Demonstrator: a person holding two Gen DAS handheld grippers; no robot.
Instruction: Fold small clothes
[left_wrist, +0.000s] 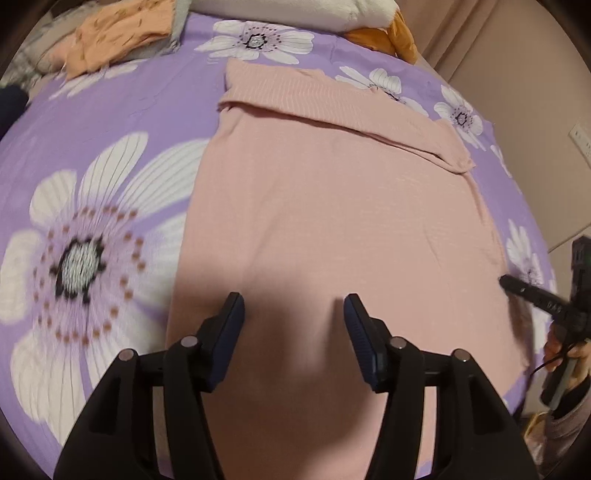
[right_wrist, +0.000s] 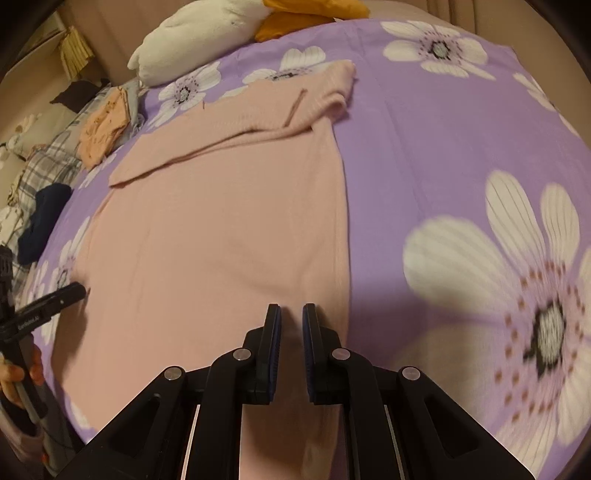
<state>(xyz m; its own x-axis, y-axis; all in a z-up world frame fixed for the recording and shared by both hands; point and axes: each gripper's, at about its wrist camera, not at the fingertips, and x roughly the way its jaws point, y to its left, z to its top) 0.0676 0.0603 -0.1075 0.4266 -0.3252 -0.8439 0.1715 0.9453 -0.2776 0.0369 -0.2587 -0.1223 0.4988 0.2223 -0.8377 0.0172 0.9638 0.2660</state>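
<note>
A pale pink knit garment (left_wrist: 332, 206) lies flat on the purple flowered bedspread (left_wrist: 110, 122), with a ribbed part folded across its far end (left_wrist: 314, 99). My left gripper (left_wrist: 293, 306) hovers open over the garment's near part, with nothing between its fingers. In the right wrist view the garment (right_wrist: 221, 221) spreads ahead and left. My right gripper (right_wrist: 291, 314) stands over its right edge, jaws nearly together with a narrow gap and nothing visibly held. Each gripper shows in the other's view, the right one (left_wrist: 517, 286) and the left one (right_wrist: 70, 291), both at the garment's side edges.
A folded orange cloth (left_wrist: 122, 33) lies at the far left on a plaid pile (right_wrist: 55, 158). A dark blue cloth (right_wrist: 40, 221) lies beside it. A white pillow (right_wrist: 199, 37) and an orange cushion (right_wrist: 306, 14) sit at the bed's head. A wall (left_wrist: 517, 74) borders the bed.
</note>
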